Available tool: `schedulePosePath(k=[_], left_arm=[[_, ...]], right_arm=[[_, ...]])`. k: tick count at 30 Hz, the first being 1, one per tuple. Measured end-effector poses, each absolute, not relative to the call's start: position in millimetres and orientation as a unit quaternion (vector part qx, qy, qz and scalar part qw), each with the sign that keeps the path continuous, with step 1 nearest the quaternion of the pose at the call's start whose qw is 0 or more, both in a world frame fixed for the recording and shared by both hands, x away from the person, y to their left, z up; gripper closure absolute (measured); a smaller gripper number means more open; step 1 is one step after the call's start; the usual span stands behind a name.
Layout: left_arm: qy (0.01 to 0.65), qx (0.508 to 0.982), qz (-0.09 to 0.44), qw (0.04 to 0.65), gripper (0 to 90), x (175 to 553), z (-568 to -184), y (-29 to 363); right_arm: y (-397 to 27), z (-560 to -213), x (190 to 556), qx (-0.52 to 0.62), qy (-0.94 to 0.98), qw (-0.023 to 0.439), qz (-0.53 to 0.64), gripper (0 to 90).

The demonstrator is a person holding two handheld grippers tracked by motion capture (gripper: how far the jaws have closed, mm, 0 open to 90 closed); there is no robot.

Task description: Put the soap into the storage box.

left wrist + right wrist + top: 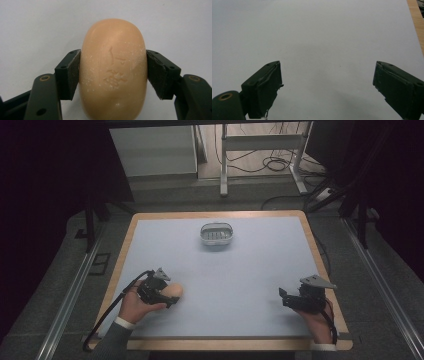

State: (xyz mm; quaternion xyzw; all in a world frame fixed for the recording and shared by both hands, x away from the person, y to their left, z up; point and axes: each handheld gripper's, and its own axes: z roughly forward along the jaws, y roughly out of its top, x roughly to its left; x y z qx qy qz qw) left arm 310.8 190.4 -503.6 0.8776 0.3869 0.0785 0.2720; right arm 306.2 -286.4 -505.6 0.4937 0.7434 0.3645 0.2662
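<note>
At near left of the table [150,227], the left gripper [169,296] clamps the soap [113,67] between both jaws. Near right, the right gripper [283,296] is wide open, empty. Tray [217,233] sits far centre.

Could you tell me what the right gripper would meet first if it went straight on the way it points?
Probably nothing: the right gripper is open over bare table, and the way ahead looks free as far as its view shows.

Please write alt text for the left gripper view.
A peach-coloured oval soap bar is clamped between the two black fingers of the left gripper, above a plain pale table surface. An embossed mark shows on the soap's face.
</note>
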Motion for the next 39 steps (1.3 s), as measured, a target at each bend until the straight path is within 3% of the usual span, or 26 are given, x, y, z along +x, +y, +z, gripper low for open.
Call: schedulePosePath(k=[39], left_arm=[[0.384,0.874,0.088,0.282,32.9,333,-481,189]], right_arm=[[-290,-507,307,0.502,0.739,0.268,0.360,8.6]])
